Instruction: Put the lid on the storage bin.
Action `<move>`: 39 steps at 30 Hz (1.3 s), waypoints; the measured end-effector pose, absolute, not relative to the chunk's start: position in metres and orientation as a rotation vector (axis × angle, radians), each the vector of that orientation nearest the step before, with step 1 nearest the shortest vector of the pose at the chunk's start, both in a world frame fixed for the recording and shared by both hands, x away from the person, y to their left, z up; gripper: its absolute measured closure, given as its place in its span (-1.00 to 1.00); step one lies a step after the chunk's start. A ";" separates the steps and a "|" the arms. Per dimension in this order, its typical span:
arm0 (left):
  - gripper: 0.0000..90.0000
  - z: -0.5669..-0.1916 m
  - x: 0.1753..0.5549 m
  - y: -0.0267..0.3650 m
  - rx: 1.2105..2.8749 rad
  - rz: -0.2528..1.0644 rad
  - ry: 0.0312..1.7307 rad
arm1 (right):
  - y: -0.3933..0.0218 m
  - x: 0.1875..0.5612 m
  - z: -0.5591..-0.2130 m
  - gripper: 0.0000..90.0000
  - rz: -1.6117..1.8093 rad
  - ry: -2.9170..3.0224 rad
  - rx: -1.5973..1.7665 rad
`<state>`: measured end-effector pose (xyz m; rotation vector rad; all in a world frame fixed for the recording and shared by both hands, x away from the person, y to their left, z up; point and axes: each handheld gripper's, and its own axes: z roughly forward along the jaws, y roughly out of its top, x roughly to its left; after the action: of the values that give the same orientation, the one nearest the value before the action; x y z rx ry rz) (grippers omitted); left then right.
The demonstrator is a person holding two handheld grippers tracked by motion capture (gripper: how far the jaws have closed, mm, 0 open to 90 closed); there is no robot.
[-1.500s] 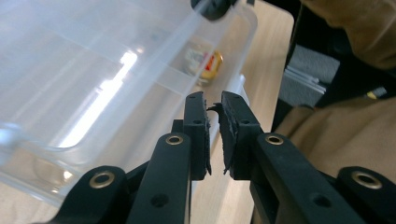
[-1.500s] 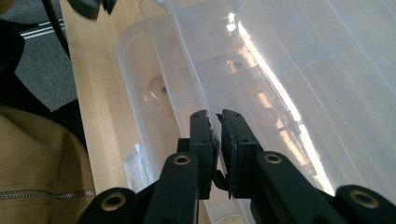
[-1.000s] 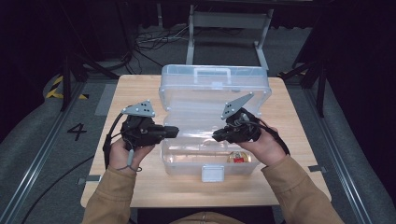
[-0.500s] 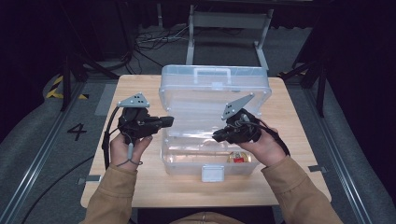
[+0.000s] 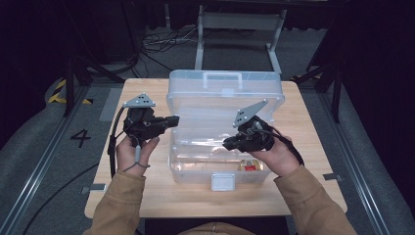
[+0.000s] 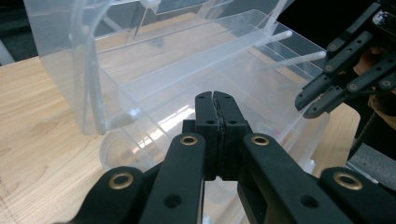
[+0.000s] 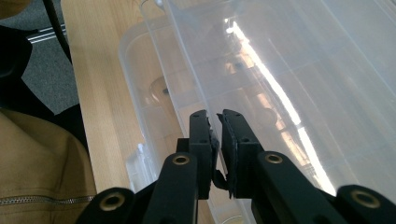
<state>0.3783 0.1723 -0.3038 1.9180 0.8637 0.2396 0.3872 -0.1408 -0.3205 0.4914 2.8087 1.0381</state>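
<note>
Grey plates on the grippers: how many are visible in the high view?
2. One plate tops the left gripper, left of the box; the other tops the right gripper, above the box.

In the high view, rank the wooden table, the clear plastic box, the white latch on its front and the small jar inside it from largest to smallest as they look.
1. wooden table
2. clear plastic box, lid raised
3. white latch and small jar: about alike, and the jar is partly hidden by the right hand, so I won't rank them.
</note>
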 end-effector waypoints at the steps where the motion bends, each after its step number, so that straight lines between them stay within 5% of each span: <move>1: 0.99 -0.304 0.380 0.173 1.912 0.244 0.866 | -0.141 0.387 -0.321 0.84 1.042 2.805 0.493; 25: 0.99 -0.306 0.386 0.178 1.894 0.252 0.901 | -0.159 0.371 -0.319 0.74 1.131 2.732 0.521; 39: 0.99 -0.305 0.384 0.179 1.935 0.240 0.882 | -0.200 0.362 -0.311 0.95 1.279 2.582 0.628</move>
<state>0.3835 0.1786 -0.3051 1.9351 0.8817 0.2403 0.3624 -0.1997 -0.3109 0.6278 2.5818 1.2791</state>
